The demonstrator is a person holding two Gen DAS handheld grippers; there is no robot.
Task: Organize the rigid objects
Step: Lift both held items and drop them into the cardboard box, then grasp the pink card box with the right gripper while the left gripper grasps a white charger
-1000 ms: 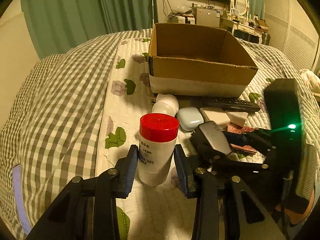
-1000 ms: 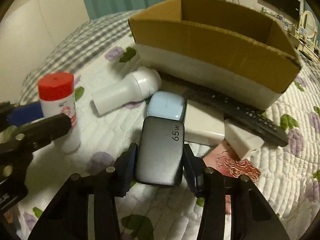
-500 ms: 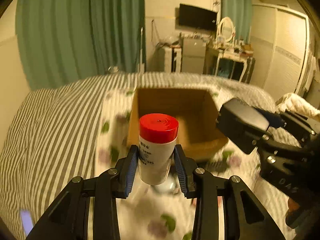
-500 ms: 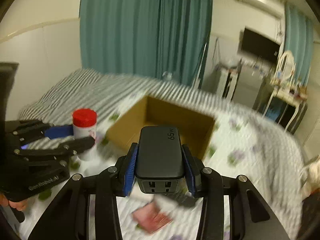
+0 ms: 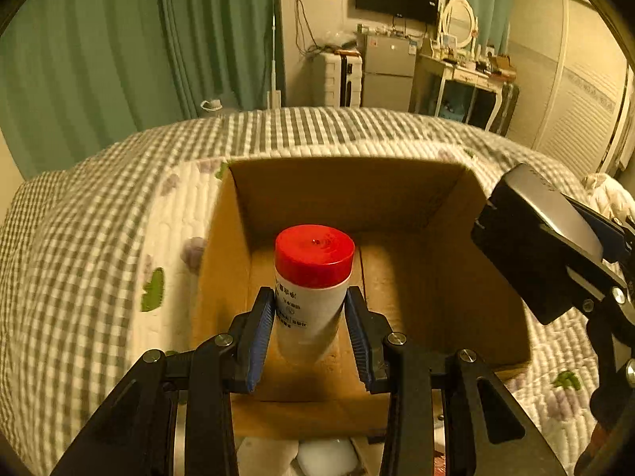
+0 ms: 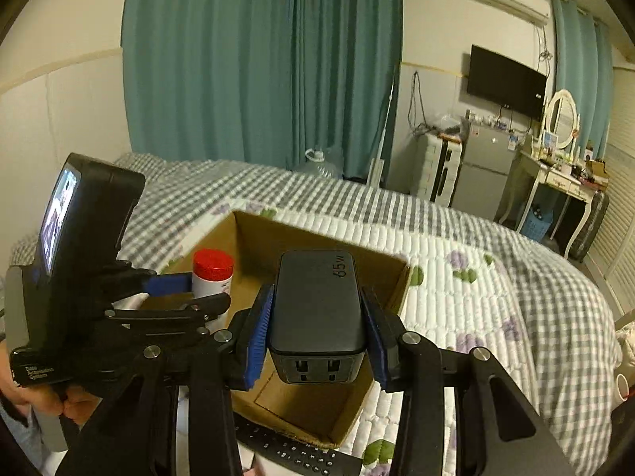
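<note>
Both jaw pairs are clamped, the left gripper [image 5: 310,331] on an upright red-capped bottle [image 5: 312,282] and the right gripper [image 6: 317,335] on a 65W charger [image 6: 317,309], held over the open cardboard box [image 5: 440,277].

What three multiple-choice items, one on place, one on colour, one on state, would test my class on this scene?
1. Where is the bottle?
A. lying on the quilt
B. held over the open cardboard box
C. on the dresser

2. What colour is the bottle's cap?
A. red
B. blue
C. white

3. What is the right gripper doing?
A. open, holding nothing
B. shut on a remote
C. shut on the charger

Key: 1 B, the left gripper clamps it above the box; 2 A, the cap is red; 3 C, blue pads press the charger marked 65W.
</note>
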